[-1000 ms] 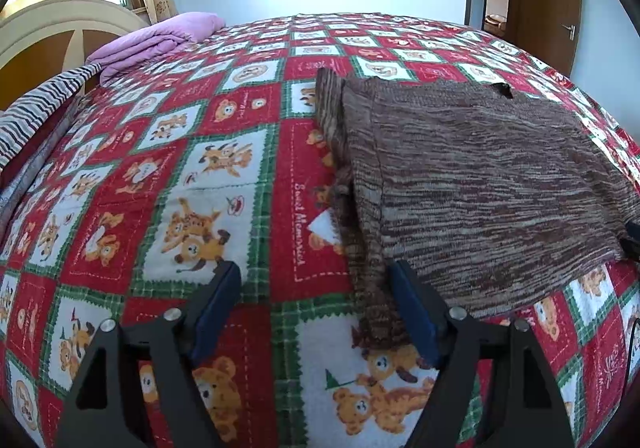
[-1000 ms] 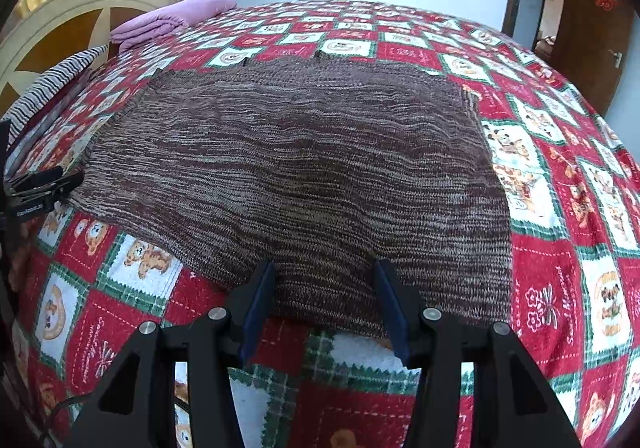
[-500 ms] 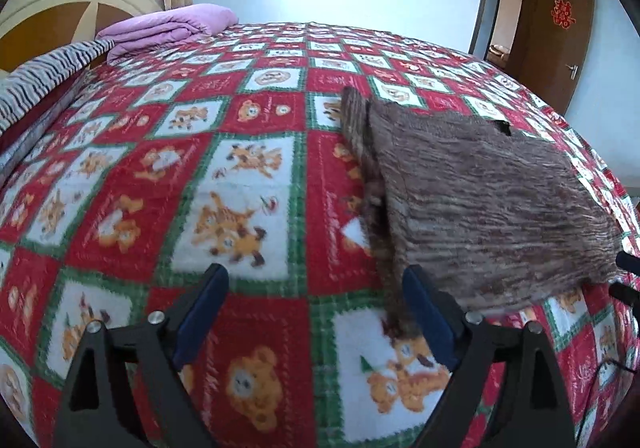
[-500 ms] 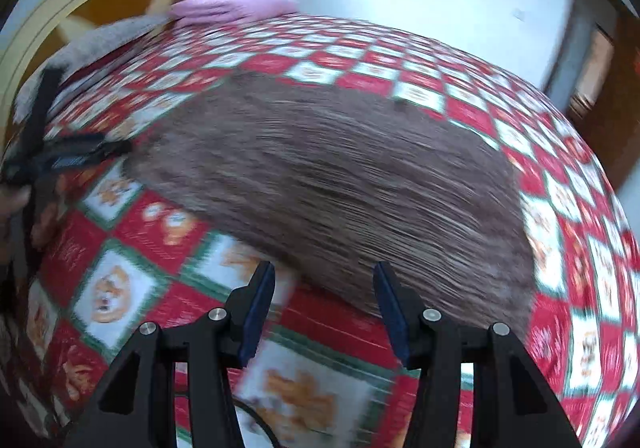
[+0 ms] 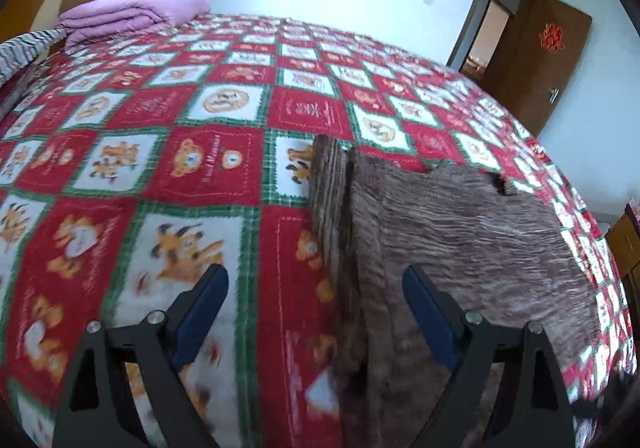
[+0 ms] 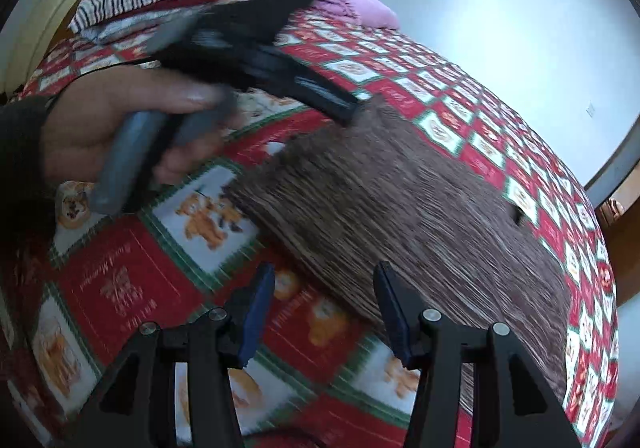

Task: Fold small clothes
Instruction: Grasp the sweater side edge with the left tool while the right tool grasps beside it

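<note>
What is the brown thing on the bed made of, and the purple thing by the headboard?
The brown garment looks like knitted wool or yarn: fine streaky ribs in mixed brown and cream, matte and soft. The purple blanket looks like smooth, padded fabric, folded in rounded layers with a slight sheen; the exact fibre can't be told.

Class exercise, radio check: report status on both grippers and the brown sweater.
Left gripper open, straddling sweater edge. Right gripper open, at near hem. Sweater flat on quilt, nothing in the way.
</note>
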`<state>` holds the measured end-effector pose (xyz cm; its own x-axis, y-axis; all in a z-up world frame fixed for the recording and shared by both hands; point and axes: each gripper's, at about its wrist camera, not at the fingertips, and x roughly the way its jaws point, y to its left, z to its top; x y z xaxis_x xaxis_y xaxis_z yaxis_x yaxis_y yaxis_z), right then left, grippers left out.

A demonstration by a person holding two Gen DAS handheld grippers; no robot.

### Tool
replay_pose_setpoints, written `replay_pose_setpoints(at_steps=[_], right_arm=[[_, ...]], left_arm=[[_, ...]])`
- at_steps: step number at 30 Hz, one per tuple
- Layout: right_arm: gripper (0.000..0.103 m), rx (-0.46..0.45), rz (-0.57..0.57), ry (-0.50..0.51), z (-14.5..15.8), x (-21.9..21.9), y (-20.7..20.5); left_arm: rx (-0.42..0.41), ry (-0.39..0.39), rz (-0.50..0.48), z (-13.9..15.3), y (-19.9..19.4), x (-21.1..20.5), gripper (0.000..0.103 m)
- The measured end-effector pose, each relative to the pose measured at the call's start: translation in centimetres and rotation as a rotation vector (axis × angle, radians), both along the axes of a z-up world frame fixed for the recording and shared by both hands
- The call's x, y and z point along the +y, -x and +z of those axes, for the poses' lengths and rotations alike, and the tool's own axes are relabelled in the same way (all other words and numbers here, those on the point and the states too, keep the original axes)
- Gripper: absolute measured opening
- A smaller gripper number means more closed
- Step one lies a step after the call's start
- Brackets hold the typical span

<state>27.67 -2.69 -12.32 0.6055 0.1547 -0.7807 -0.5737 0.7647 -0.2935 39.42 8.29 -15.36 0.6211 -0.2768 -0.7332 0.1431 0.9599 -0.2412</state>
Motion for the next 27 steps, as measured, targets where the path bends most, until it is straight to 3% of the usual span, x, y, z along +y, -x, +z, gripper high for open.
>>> replay_pose_setpoints(at_steps=[6, 10, 14, 16, 18, 19, 20, 23, 24, 27], right_arm=[[0.053, -0.002, 0.030, 0.056, -1.9, 2.9, -0.1], [0.052, 0.002, 0.033, 0.047, -2.3, 3.9, -0.5], [0.052, -0.002, 0.029, 0.048, -2.6, 4.5, -1.1], [0.052, 0.004, 0.021, 0.051, -3.0, 4.6, -1.6], [0.052, 0.010, 0.017, 0.025, -3.0, 4.4, -1.9], [0.044, 0.018, 0.019, 0.014, -3.1, 4.3, -2.0], [0.026, 0.030, 0.025, 0.004, -3.1, 4.3, -2.1], [0.007, 0.028, 0.038, -0.008, -3.0, 4.1, -1.7], [0.006, 0.029, 0.043, -0.019, -2.8, 4.0, -1.4], [0.004, 0.031, 0.034, -0.067, -2.0, 3.1, -1.2]], left_arm=[[0.019, 0.001, -0.034, -0.8, -2.3, -0.6, 0.089], [0.015, 0.016, -0.058, -0.9, -3.5, -0.8, 0.074], [0.019, 0.028, -0.078, -1.2, -4.4, -1.4, 0.073], [0.009, 0.038, -0.105, -1.1, -4.3, -1.7, 0.057], [0.011, 0.051, -0.125, -1.3, -4.4, -1.9, 0.047], [0.012, 0.064, -0.132, -1.3, -4.3, -1.7, 0.039], [0.014, 0.076, -0.135, -1.4, -4.5, -1.7, 0.035], [0.030, 0.136, -0.129, -1.5, -4.8, -1.0, 0.013], [0.039, 0.174, -0.135, -1.6, -4.9, -0.7, 0.012], [0.045, 0.195, -0.130, -1.5, -4.8, -0.6, 0.011]])
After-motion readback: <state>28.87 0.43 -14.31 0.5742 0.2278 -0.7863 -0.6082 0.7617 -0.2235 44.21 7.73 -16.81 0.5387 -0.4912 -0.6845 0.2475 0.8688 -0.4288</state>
